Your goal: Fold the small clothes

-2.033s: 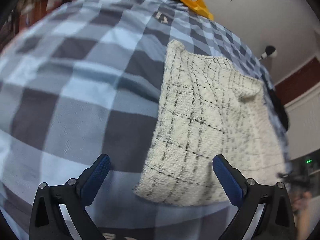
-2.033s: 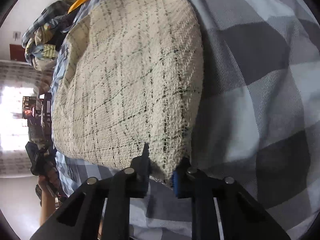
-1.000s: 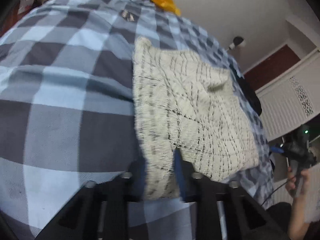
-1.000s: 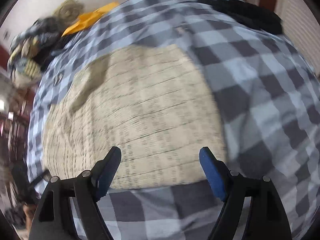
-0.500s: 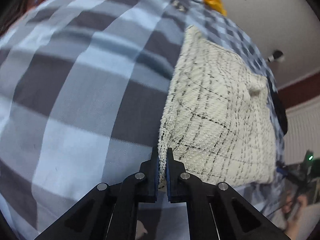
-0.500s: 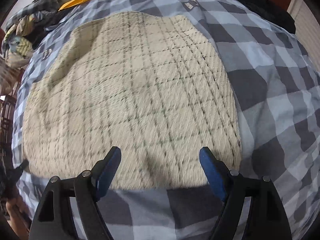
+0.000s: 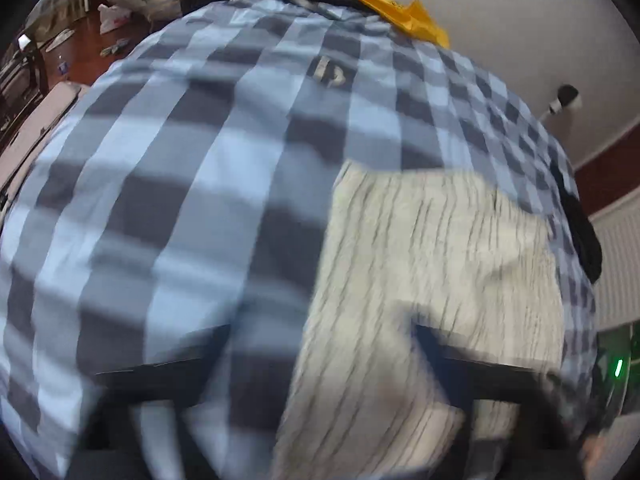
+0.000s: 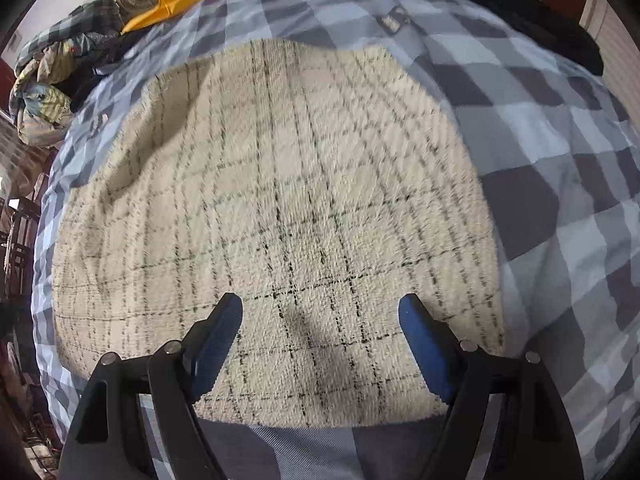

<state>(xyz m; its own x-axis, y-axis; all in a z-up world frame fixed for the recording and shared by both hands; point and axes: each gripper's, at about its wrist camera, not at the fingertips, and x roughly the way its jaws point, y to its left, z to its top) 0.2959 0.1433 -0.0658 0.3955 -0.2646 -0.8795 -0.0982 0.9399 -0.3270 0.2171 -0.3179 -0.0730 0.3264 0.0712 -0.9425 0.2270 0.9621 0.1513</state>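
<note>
Blue-grey checked bedspread [image 8: 560,128] covers the bed. Yellow sheet [image 8: 180,0] at its far edge, beside a heap of clothes [image 8: 52,68]. Black garment [image 8: 532,16] at far right.

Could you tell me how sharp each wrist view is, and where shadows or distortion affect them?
Left wrist view: heavy motion blur smears the cream checked cloth and the left gripper, whose open fingers show only as dark streaks. Right wrist view: mostly sharp, with slight softness at the cloth's far edge; the open right gripper casts a dark shadow on the cloth. Both views: fisheye bulges the checked bedcover.
</note>
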